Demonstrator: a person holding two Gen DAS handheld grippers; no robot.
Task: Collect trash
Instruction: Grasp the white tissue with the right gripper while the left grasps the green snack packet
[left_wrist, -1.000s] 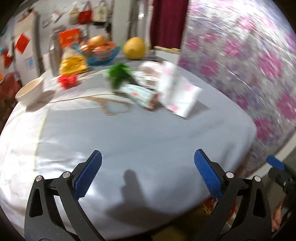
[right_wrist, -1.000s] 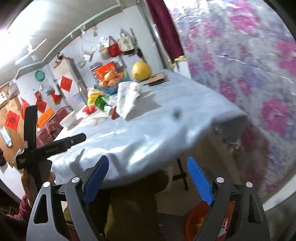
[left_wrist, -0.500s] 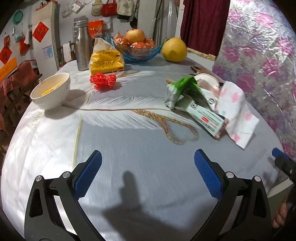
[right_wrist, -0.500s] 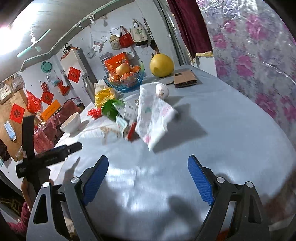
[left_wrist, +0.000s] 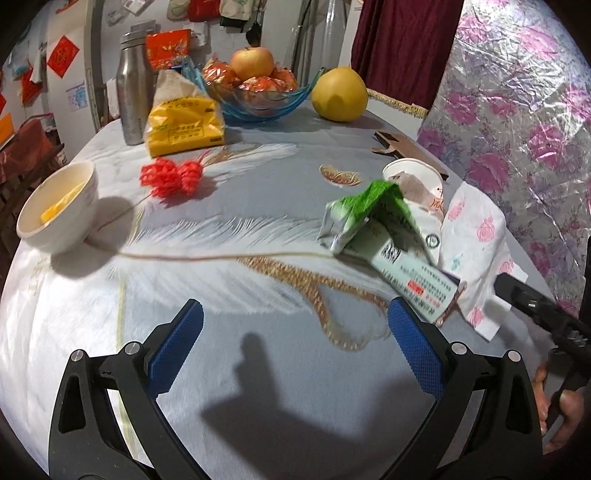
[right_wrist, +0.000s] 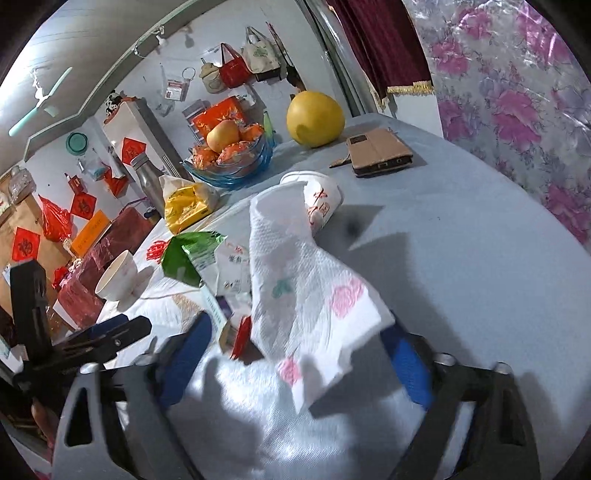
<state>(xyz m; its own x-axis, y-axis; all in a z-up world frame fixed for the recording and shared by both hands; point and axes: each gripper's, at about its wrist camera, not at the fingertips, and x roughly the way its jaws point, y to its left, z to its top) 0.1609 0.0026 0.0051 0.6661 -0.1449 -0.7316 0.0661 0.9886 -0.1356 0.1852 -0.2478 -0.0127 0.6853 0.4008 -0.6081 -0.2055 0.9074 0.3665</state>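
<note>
1. Left gripper (left_wrist: 295, 336) gapes, holding nothing, above bare cloth (left_wrist: 258, 369);
2. Right gripper (right_wrist: 295, 354) has just been closing around the napkin (right_wrist: 306, 295); contact unclear, its pads blurred;
3. Napkin hides part of the cartons (right_wrist: 207, 266) and cup (right_wrist: 321, 199).

White wall (right_wrist: 155, 85) hung with bags (right_wrist: 232, 70), maroon curtain (left_wrist: 402, 48), floral covering (left_wrist: 517, 110).
</note>
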